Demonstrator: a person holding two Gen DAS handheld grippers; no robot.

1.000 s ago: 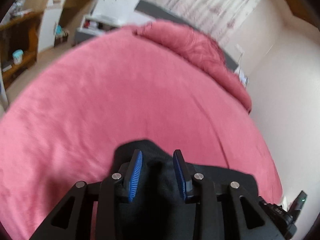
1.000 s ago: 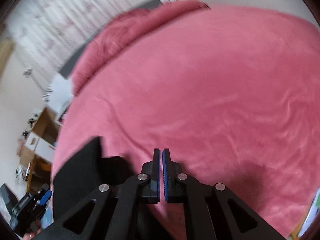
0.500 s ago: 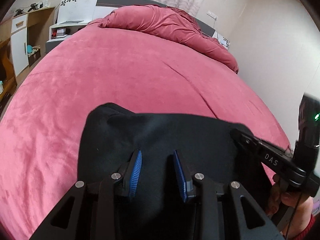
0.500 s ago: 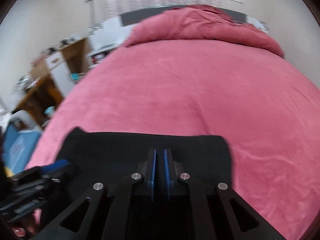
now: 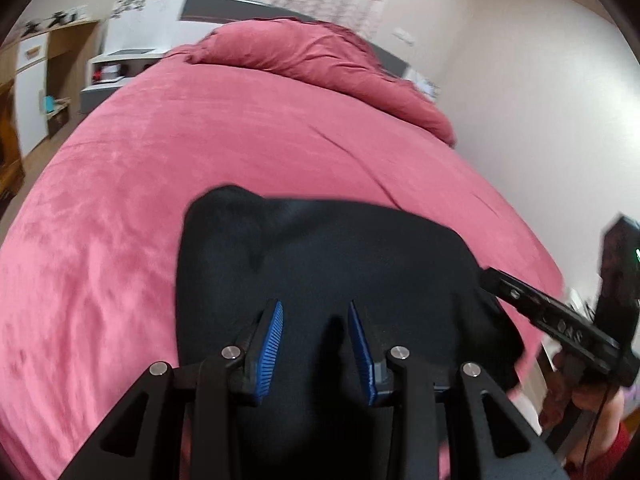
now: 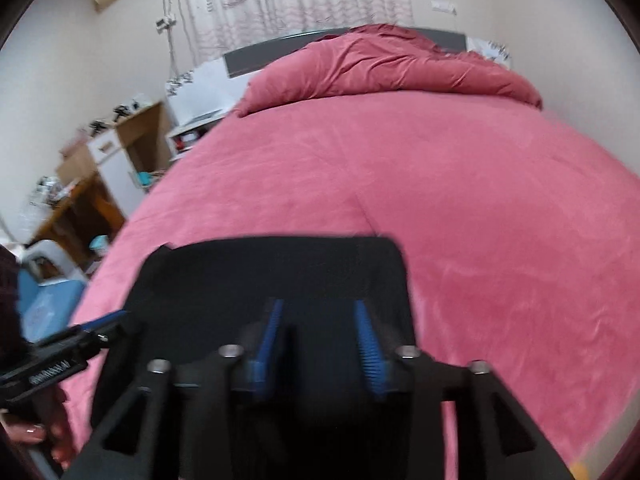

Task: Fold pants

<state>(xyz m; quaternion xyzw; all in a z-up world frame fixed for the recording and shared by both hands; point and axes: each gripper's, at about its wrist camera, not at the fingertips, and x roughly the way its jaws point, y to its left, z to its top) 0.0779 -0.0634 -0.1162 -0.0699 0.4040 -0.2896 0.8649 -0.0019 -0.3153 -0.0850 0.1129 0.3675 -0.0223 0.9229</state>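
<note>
On the bed: black pants lie folded into a flat dark block near the foot end of the pink bedspread.
Pants, right view: the same pants show a straight far edge and a squared right corner; the left corner is notched.
Left tool: the left tool points down over the near part of the pants, its blue-padded fingers apart with black cloth seen between them. The pads do not visibly press on the cloth, so it reads as released.
Right tool: the right tool also hangs over the near edge of the pants; its jaws are opening, cloth lies under the gap, and the pads are clear of it.
Right tool, from the left view: it reaches in from the right, its tip at the pants' right edge, carried by a hand.
Left tool, from the right view: it comes in from the lower left beside the pants.
Far end of bed: a bunched pink duvet lies against the grey headboard.
Behind: patterned curtains.
Left of bed: wooden shelves, blurred.
</note>
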